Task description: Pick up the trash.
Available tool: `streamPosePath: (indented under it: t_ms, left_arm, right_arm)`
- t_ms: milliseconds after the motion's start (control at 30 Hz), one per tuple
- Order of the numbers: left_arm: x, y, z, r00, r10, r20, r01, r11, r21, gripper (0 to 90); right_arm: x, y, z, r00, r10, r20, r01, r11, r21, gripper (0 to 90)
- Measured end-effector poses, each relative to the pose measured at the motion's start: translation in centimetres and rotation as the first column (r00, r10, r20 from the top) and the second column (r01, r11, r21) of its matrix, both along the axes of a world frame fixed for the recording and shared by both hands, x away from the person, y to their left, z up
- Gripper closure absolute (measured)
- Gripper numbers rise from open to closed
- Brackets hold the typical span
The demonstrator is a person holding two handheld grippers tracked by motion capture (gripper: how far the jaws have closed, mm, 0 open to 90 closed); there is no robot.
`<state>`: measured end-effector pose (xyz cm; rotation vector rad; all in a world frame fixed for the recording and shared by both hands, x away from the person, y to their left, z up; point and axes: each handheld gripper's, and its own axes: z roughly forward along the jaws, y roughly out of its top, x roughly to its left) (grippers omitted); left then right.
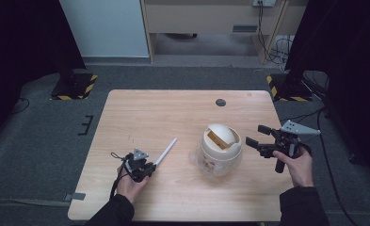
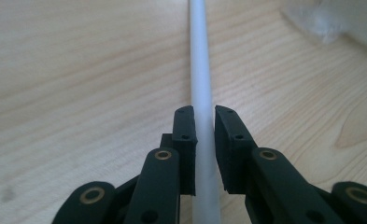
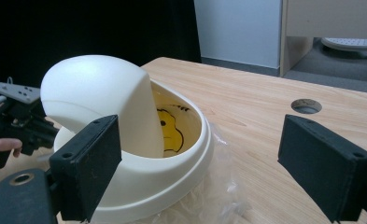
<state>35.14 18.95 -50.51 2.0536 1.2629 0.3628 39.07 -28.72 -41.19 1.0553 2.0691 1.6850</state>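
- Centrally, a cream bin (image 1: 220,149) with a domed swing lid (image 3: 97,98) stood on the wooden table (image 1: 173,113), right of middle; its lid was tipped, leaving the yellow-printed inside open to the right gripper view
- Clear plastic film (image 3: 204,200), apparently a liner, spilled out beneath the bin's rim and lay crumpled on the tabletop
- A white rod (image 2: 202,93) lay flat on the table left of the bin, running from the left gripper (image 1: 142,169) toward the bin without touching it
- The left gripper's jaws stood either side of the rod's near end, nearly together; whether they truly clamped it cannot be told, since a sliver of gap showed on one side
- The right gripper (image 1: 260,141) hovered just right of the bin, jaws wide apart and holding nothing
- Judged by look, the rod was light, stiff and smooth, so it could slip or swing if held at its tip; a hold nearer its middle would steady it
- The bin appeared to be light hollow plastic, likely to slide if pushed; its rim offered the firmest hold, the pivoting lid the poorest
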Motion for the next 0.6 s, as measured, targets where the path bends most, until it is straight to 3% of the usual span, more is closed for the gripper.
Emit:
streamPosePath:
  t_ms: [167,300,467,600]
  left_arm:
    - [-0.1,0.7,1.7,0.9974,0.008,0.071,-0.003,0.997,-0.077,78.3]
    - [-0.4,1.2,3.2,0.9886,0.022,0.149,-0.001,0.9908,-0.136,78.3]
    - [-1.1,1.9,5.2,0.9649,0.051,0.258,-0.001,0.981,-0.194,78.3]
    - [-1.8,2.3,6.8,0.9356,0.076,0.345,0.007,0.9725,-0.233,78.3]
  right_arm:
    - [0.0,0.0,0.2,1.0,0.001,0.004,-0.001,1.0,0.006,14.2]
    - [-0.1,0.1,0.3,1.0,0.009,0.001,-0.009,1.0,0.005,14.3]
    - [-0.3,0.3,0.8,0.9998,0.016,0.009,-0.016,1.0,0.008,14.3]
    - [-0.4,0.5,1.2,0.9997,0.022,0.008,-0.022,1.0,0.019,15.3]
